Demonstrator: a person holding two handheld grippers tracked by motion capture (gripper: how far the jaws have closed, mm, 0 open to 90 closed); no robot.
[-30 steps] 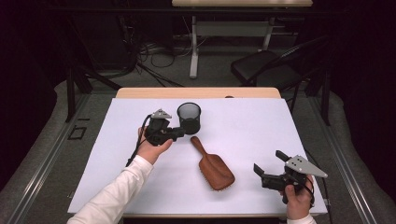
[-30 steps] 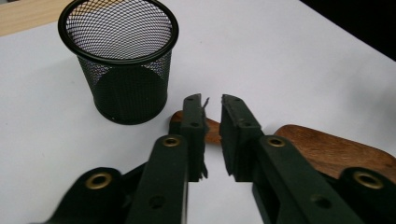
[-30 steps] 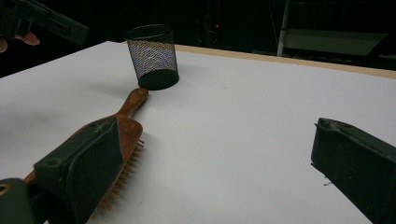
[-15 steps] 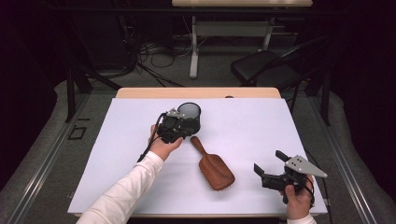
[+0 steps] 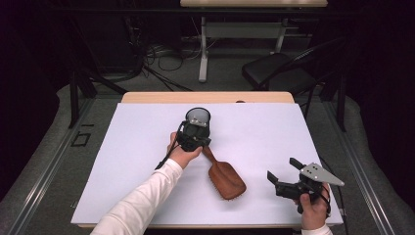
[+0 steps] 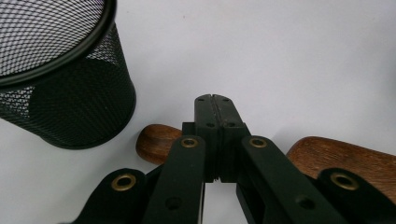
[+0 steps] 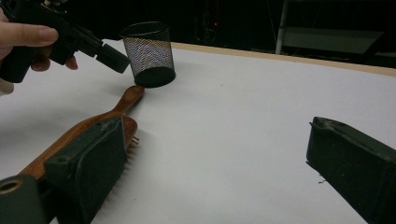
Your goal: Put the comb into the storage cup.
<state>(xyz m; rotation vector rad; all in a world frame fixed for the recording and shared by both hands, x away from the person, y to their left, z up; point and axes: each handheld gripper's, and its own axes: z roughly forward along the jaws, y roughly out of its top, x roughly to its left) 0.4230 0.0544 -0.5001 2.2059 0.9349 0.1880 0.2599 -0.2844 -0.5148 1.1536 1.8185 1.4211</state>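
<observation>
Hairbrush (image 5: 224, 177): wooden, lying bristle-side down on the white surface (image 5: 122, 147), near the middle; paddle end toward the near right, handle running to the far left.
Handle tip: ends just beside the base of the mesh cup (image 5: 198, 120); in the right gripper view the two look close to touching, but I cannot tell whether they do.
Mesh cup: black wire, upright, open top, standing toward the far middle of the surface.
Left gripper (image 5: 195, 139): held in the person's left hand (image 5: 182, 152), over the brush handle, right next to the cup.
Left fingers: pressed together with nothing between them; in the left gripper view the closed tips sit above the handle, the cup at their left.
Right gripper (image 5: 286, 177): at the near right of the surface, well apart from the brush's paddle, held in the right hand (image 5: 313, 208).
Right fingers: spread wide, nothing between them.
Sleeve (image 5: 139, 205): white, on the left forearm reaching in from the near edge.
</observation>
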